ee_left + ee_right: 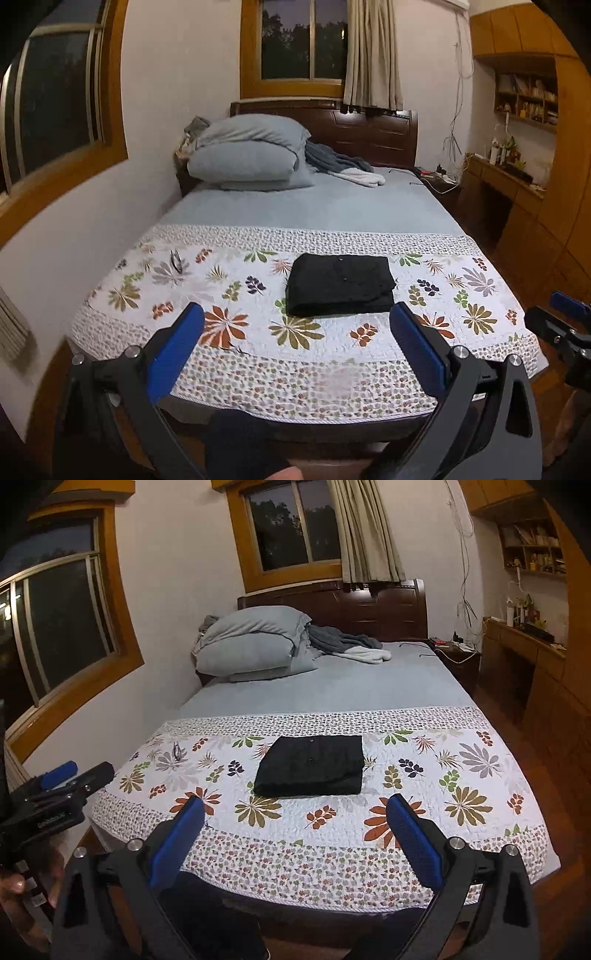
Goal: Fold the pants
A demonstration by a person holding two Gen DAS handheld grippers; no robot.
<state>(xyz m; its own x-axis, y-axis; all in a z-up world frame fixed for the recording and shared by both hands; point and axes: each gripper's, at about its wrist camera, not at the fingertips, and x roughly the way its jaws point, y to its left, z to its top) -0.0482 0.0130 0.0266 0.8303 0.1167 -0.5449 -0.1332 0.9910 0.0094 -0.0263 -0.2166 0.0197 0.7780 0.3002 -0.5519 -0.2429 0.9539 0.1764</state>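
Observation:
Black pants [340,284] [310,766] lie folded into a compact rectangle on the floral quilt [221,295] [461,775] at the foot of the bed. My left gripper [297,314] is open, held back from the bed's foot end, with nothing between its blue pads. The right gripper [295,806] is likewise open and empty, also short of the pants. In the left wrist view the right gripper [565,310] shows at the right edge. At the left edge of the right wrist view, a hand holds the left gripper [62,779].
Grey pillows [247,151] and a crumpled blanket [343,162] lie by the dark wooden headboard [373,129]. A white wall with a window runs along the bed's left side. A wooden desk [517,642] and shelves stand on the right, with wooden floor between.

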